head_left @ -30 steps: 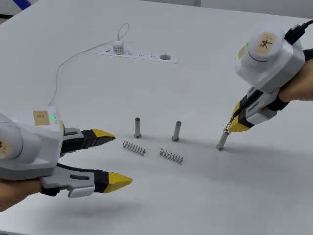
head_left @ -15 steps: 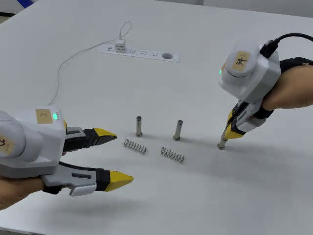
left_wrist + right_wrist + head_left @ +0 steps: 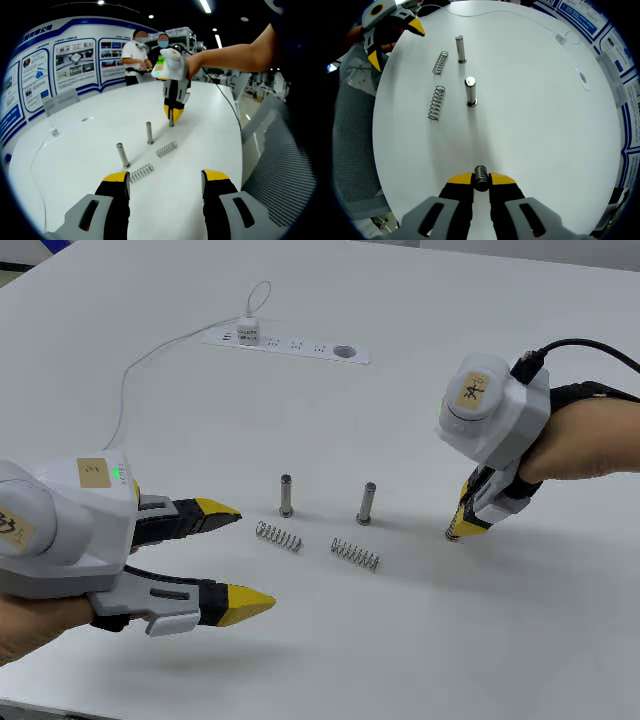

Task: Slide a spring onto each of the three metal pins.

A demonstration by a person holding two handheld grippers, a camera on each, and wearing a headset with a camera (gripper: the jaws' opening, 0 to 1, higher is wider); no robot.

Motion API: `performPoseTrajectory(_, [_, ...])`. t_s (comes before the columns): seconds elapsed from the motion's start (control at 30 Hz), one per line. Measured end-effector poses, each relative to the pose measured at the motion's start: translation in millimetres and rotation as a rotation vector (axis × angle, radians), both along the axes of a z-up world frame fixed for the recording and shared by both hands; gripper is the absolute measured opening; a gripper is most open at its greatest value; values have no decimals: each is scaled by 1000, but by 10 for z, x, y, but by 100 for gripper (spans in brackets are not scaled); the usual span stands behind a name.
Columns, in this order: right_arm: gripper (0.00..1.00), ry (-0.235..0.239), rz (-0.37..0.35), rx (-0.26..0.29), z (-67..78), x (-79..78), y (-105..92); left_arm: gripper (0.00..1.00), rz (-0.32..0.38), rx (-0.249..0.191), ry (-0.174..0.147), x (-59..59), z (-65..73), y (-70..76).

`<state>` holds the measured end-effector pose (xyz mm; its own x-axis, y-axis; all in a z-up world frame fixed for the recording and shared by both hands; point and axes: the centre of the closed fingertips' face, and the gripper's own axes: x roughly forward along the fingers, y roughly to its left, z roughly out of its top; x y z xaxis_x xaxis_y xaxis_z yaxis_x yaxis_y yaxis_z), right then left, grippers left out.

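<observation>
- White workbench (image 3: 420, 640): a smooth, bare top is offered, so a released spring could be expected to roll or skid away from the pins.
- Left gripper (image 3: 252, 555): the jaws are held wide apart and nothing is held or touched. It hovers low, just short of the nearer loose spring, and that spring could be knocked out of line by a careless advance.
- Right gripper (image 3: 462, 530): the jaws are pressed together on a spring (image 3: 480, 175), with the tips brought down at the third pin (image 3: 452, 534), near the table. If the pinch is kept too tight, the coil could be bound against the pin or the pin tipped over. If the pinch is let go while the spring is off-axis, the spring could be flung clear.
- Standing pins: the middle pin (image 3: 367, 502) and the left-hand pin (image 3: 286, 494) are seen upright, bare and well apart. Either could be toppled, since no fixing at the base can be made out.
- Loose springs (image 3: 278, 536): two are lying flat just in front of the bare pins, the second (image 3: 355, 554) below the middle pin.
- How far the pinched spring has been seated down the third pin cannot be told.
</observation>
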<state>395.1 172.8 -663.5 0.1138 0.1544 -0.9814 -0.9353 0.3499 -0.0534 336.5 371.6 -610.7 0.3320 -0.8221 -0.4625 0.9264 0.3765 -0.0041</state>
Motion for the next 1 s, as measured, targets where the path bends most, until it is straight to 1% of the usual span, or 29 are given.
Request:
performPoseTrajectory(0.2, [13,4,2,5,-32,-27,4,59,4,1,1,-2,1,13])
performPoseTrajectory(0.43, [21,-17,4,28,11,-31,8,59,2,0,1,0,8,10])
performPoseTrajectory(0.67, [23,-38,-3,46,104,-43,-6,59,-1,-3,-2,4,20,6])
performPoseTrajectory(0.8, [24,-54,-6,70,199,-49,32,59,0,-4,-4,3,27,6])
performPoseTrajectory(1.0, [24,-71,-2,86,286,-73,95,59,-1,-4,-6,-5,38,8])
